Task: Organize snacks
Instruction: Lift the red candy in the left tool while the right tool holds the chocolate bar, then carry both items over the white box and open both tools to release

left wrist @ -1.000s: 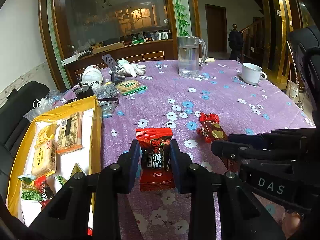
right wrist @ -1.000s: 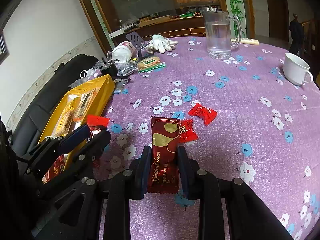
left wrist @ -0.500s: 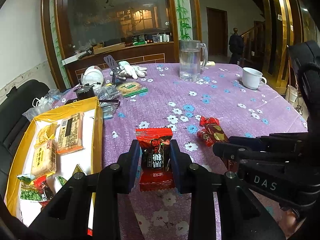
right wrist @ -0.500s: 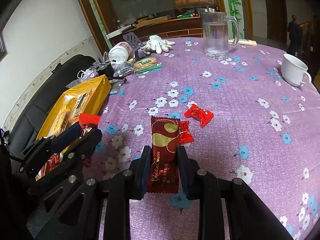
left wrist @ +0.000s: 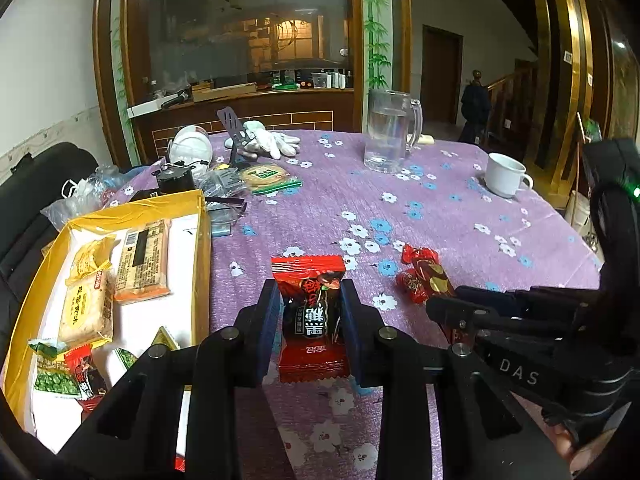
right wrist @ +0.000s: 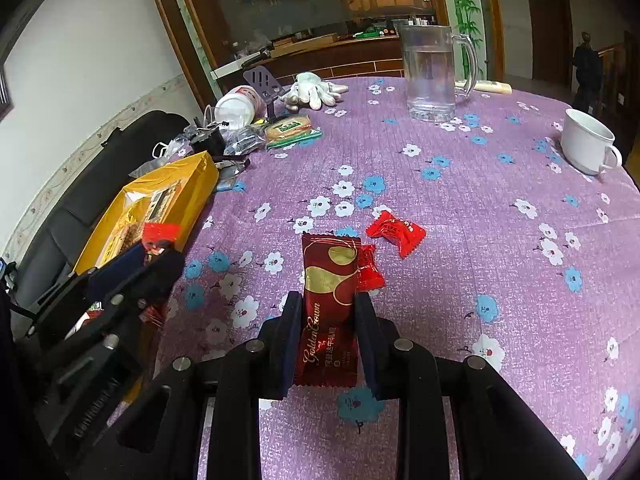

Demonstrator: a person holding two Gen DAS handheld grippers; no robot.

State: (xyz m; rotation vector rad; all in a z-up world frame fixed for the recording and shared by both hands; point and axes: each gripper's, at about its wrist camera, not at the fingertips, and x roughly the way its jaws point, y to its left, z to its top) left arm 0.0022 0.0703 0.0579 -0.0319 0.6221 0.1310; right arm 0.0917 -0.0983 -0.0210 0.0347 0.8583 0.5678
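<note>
Lifted slightly, left gripper (left wrist: 308, 312) clenched on red packet (left wrist: 310, 312), right gripper (right wrist: 326, 340) on dark bar (right wrist: 328, 312); yellow box (left wrist: 202, 248) nearer the left

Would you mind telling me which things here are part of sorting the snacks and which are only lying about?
Part of the job:
- left gripper, shut on red snack packet
- right gripper, shut on dark red bar
- two red candies
- yellow box of snacks

Lying about:
- glass pitcher
- white mug
- white gloves
</note>
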